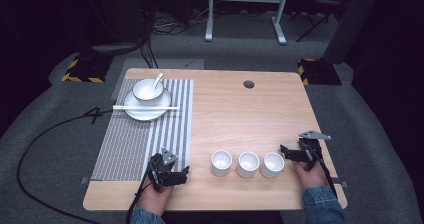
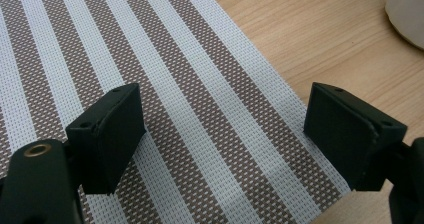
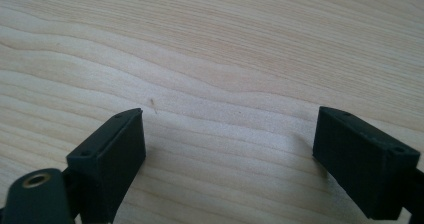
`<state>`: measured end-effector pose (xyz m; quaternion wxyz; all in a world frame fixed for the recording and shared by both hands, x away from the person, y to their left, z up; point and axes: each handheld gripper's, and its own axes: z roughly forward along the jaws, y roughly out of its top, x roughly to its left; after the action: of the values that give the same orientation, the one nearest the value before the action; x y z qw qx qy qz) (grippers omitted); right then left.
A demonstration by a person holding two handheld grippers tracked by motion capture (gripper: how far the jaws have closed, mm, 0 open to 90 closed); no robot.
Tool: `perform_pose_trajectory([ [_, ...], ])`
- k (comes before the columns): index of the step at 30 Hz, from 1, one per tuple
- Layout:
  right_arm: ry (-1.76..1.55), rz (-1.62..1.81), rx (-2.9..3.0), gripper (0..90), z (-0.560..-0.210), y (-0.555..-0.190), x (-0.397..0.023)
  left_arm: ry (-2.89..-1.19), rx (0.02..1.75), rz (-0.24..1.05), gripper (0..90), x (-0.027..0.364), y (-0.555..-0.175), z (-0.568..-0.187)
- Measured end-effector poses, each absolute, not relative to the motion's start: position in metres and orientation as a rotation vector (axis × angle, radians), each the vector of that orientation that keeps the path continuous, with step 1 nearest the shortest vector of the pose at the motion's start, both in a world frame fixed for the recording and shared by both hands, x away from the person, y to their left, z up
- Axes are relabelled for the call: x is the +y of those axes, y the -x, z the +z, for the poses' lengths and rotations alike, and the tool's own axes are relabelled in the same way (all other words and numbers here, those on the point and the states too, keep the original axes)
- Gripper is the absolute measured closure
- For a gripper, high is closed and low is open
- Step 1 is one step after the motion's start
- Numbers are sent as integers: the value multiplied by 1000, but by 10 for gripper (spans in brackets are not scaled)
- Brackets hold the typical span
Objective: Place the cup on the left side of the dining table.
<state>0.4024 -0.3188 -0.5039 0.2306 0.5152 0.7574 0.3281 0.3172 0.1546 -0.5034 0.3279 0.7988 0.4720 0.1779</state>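
Wooden surface (image 1: pixel 240 114) with a striped placemat (image 1: pixel 135 139) on its left half. At the mat's far end sits a white plate (image 1: pixel 145 111) carrying a white bowl (image 1: pixel 146 91) with a spoon (image 1: pixel 158 79) in it; a pair of chopsticks (image 1: pixel 145 107) lies across the plate's near rim. Three white cups (image 1: pixel 247 164) stand in a row near the front edge, right of the mat, close together. Left gripper (image 1: pixel 172 174) is held by the left hand (image 1: pixel 155 196) at the mat's near right corner, jaws wide apart and holding nothing; the left gripper view shows them low over the mat's corner (image 2: pixel 210 134), with a cup's edge (image 2: pixel 407 14) at top right. Right gripper (image 1: pixel 290 153) is held by the right hand (image 1: pixel 310 174), just right of the rightmost cup (image 1: pixel 272 164), jaws wide apart and empty; the right gripper view has them over bare wood (image 3: pixel 225 84).
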Motion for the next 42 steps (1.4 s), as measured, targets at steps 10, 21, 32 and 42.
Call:
perform_pose_trajectory([
  [10, -1419, 902, 2083, 133, -504, -402, -319, -2089, 1235, 462, 169, 155, -317, -503],
  [21, -1419, 902, 2084, 133, -504, -402, -319, -1934, 1246, 432, 161, 165, -315, -494],
  [32, -1419, 902, 2083, 133, -504, -402, -319, -1811, 1104, 481, 157, 158, -301, -460],
  [42, -1419, 902, 2083, 133, -504, -402, -319, -1809, 1080, 477, 163, 152, -298, -446],
])
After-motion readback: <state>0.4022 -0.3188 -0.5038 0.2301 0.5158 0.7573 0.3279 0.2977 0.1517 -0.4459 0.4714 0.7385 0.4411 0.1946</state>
